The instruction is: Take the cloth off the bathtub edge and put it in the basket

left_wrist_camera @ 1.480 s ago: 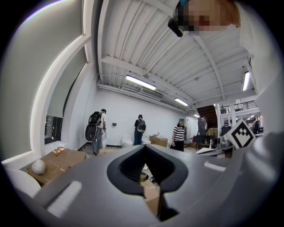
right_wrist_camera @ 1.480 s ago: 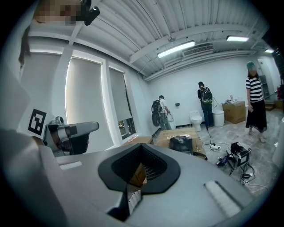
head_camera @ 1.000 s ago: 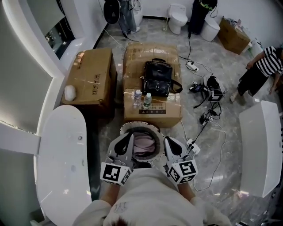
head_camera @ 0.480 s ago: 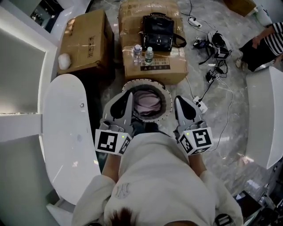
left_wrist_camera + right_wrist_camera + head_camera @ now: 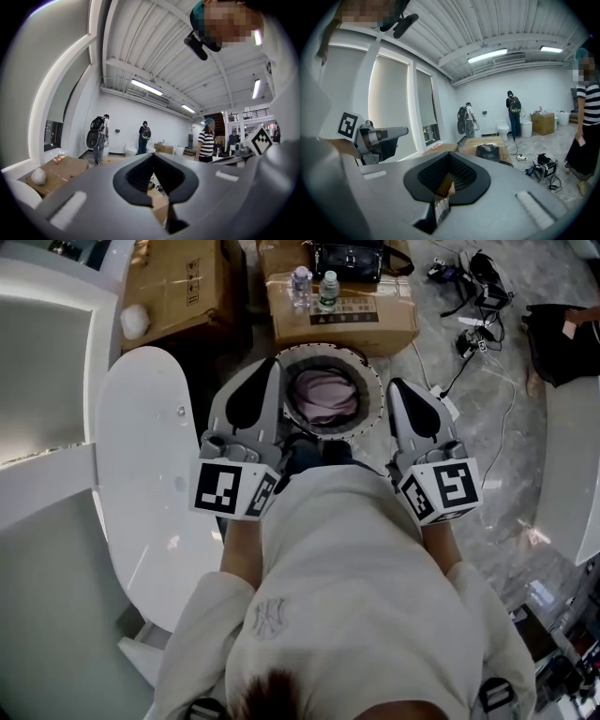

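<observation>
The pink cloth (image 5: pixel 323 396) lies bunched inside the round basket (image 5: pixel 371 381), which stands on the floor in front of the person. My left gripper (image 5: pixel 275 364) hangs at the basket's left rim and my right gripper (image 5: pixel 396 383) at its right rim, both above the floor. Each one has its jaws together with nothing between them. In the left gripper view the left gripper (image 5: pixel 153 154) points level across the room, and the right gripper (image 5: pixel 450 153) does much the same in its own view. The white bathtub (image 5: pixel 141 474) lies to the left, its edge bare.
Cardboard boxes (image 5: pixel 178 282) stand beyond the basket, one carrying two bottles (image 5: pixel 327 289) and a black bag (image 5: pixel 354 254). Cables and a power strip (image 5: pixel 441 401) trail over the floor at the right. A second white tub (image 5: pixel 572 474) is at the right edge. People stand far off.
The head view has tipped further down, so the basket, boxes and both grippers sit higher in the picture. Both grippers keep their places beside the basket, jaws still together.
</observation>
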`<state>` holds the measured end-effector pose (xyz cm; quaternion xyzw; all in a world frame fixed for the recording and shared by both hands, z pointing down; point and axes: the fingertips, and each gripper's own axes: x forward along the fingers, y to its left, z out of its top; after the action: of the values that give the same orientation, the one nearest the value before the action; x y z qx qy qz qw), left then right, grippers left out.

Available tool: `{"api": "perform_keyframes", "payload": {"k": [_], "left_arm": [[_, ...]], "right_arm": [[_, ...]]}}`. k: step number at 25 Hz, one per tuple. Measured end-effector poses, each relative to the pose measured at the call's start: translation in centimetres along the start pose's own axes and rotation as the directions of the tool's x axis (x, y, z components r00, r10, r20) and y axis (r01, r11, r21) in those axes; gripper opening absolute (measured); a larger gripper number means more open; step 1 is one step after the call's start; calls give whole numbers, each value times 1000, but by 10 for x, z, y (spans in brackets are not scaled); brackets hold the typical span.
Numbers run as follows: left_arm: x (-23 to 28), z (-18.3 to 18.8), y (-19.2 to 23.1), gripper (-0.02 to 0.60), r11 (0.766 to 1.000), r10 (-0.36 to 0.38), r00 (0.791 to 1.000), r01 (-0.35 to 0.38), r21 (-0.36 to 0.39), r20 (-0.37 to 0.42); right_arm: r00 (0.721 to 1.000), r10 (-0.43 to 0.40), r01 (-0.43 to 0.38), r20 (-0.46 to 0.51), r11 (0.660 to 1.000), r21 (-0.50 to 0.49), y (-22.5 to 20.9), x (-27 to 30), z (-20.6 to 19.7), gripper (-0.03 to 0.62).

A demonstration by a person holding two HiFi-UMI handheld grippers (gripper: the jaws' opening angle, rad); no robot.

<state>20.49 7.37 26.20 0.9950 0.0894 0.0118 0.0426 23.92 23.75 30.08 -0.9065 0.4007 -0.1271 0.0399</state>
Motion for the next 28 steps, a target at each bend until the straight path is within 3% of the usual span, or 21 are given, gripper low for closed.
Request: {"api": "perform_keyframes", "payload": {"k": [28], "left_arm": [[3, -1, 18, 49, 1000, -9, 999, 8, -26, -43]], "right_arm": [[1000, -25, 25, -5, 999, 45, 6, 13, -4, -3]]}}
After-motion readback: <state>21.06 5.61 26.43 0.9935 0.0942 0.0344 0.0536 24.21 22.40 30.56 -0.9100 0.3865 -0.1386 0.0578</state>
